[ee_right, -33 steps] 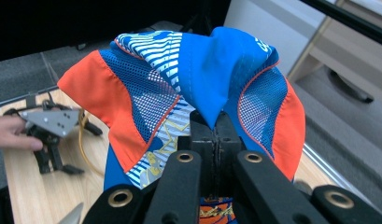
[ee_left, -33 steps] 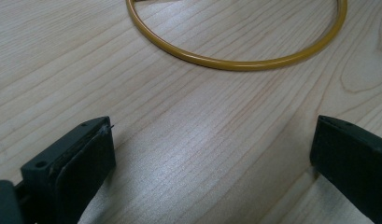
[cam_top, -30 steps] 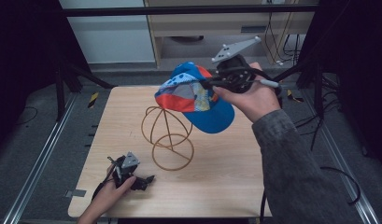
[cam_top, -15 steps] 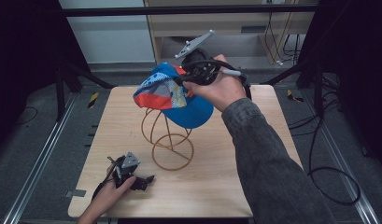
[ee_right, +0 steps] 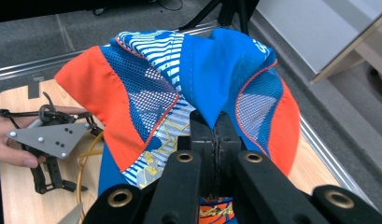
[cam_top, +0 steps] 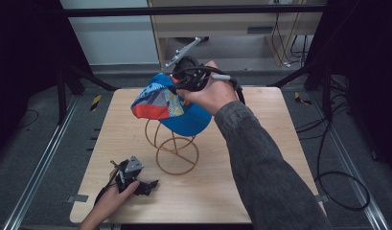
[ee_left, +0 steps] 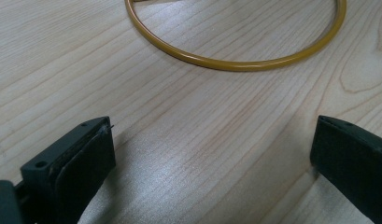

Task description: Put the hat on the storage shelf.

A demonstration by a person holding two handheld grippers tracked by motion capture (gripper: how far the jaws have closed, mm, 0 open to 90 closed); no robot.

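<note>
Blue-and-orange cap (cam_top: 172, 108), pinched in the clenched right tongs (ee_right: 212, 135), hangs just above the wire stand (cam_top: 174, 148), not yet seated, while the left tongs (ee_left: 212, 154) gape empty beside its base.

No readable text

You can see some white marks on the blue cloth of the cap (ee_right: 216, 79) near its upper right edge in the right gripper view, but they are too small and folded to read as letters.
</note>
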